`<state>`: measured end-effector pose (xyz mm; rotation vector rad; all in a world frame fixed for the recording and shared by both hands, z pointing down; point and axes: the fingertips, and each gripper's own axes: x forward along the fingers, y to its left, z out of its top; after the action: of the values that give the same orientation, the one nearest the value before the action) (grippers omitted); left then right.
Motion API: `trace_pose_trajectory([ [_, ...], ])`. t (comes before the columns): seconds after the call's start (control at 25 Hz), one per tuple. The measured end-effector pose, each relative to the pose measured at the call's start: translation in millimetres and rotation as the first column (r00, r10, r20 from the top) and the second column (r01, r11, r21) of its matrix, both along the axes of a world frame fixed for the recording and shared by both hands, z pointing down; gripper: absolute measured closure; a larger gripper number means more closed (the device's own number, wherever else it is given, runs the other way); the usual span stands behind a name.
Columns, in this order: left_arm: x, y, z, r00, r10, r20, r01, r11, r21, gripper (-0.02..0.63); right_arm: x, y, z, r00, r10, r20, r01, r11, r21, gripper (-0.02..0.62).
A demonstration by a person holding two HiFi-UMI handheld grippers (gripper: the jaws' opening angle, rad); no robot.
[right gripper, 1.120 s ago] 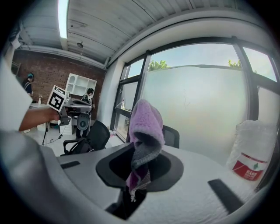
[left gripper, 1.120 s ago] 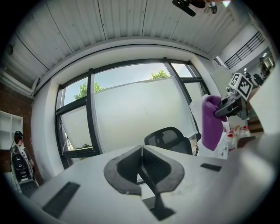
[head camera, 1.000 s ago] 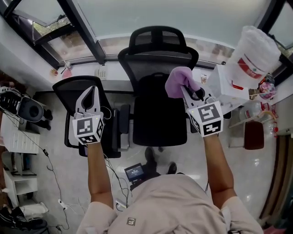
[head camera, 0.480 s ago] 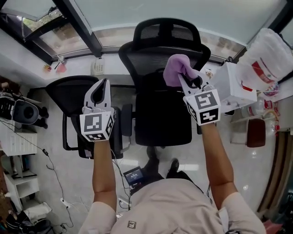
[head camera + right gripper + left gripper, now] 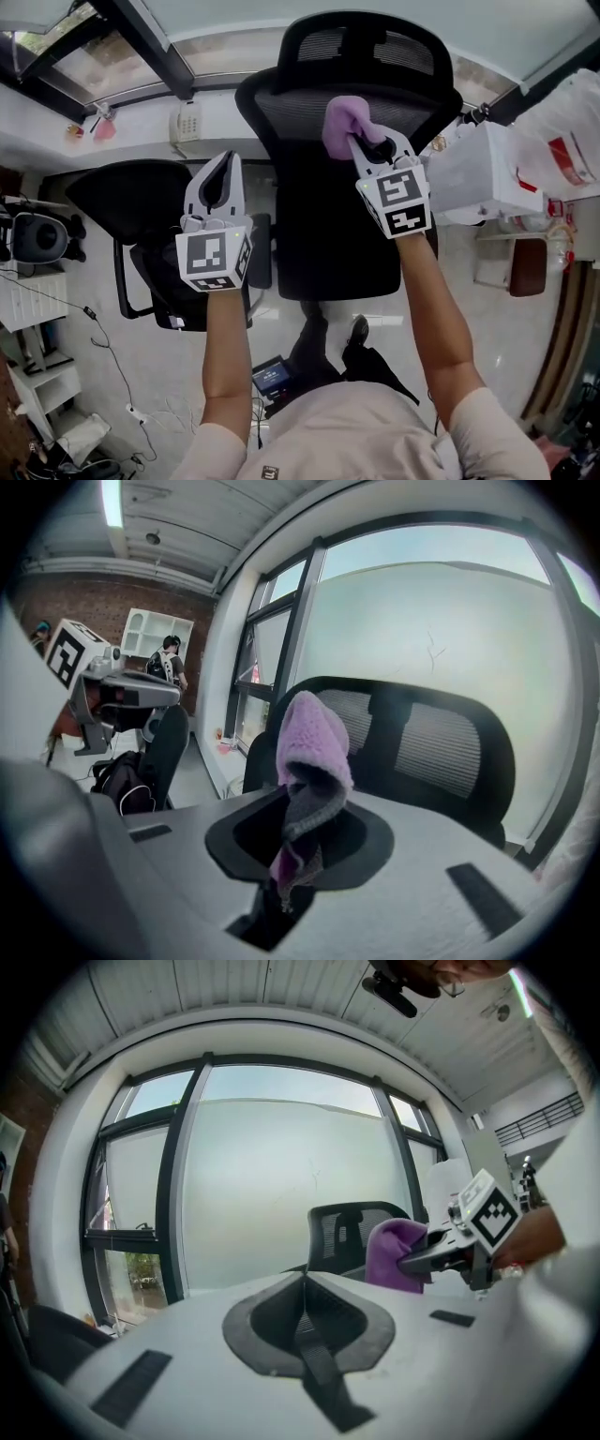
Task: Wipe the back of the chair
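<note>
Jaws of the right gripper [image 5: 298,846] clamp a purple cloth [image 5: 312,735], which stands up from between them, close against the upper mesh back of the black chair [image 5: 448,752]; contact is unclear. Jaws of the left gripper [image 5: 305,1321] are pressed together, empty, off to the chair's left. Behind is a window [image 5: 281,1176].

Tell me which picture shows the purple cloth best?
The right gripper view: the purple cloth is close, pinched between the jaws. The head view shows it small, from above, by the chair back. The left gripper view shows it sideways.
</note>
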<state>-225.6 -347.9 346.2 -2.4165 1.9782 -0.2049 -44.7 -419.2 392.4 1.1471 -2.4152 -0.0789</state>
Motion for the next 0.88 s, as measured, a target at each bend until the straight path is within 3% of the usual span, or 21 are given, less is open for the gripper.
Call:
trace_pose_trajectory([
  [0.4, -17.6, -63.3, 84.9, 0.999, -0.04, 0.003, 0.04, 0.999, -0.028, 0.598, -62.5, -76.6, 110.4, 0.999, -0.022, -0.047, 0.022, 1.0, 0.003, 0.54],
  [0.88, -5.7, -82.8, 131.3, 0.999, 0.008, 0.035, -0.006, 0.998, -0.066, 0.598, -116.7, -92.5, 157.1, 0.993, -0.082, -0.086, 0.081, 0.997, -0.015, 0.538],
])
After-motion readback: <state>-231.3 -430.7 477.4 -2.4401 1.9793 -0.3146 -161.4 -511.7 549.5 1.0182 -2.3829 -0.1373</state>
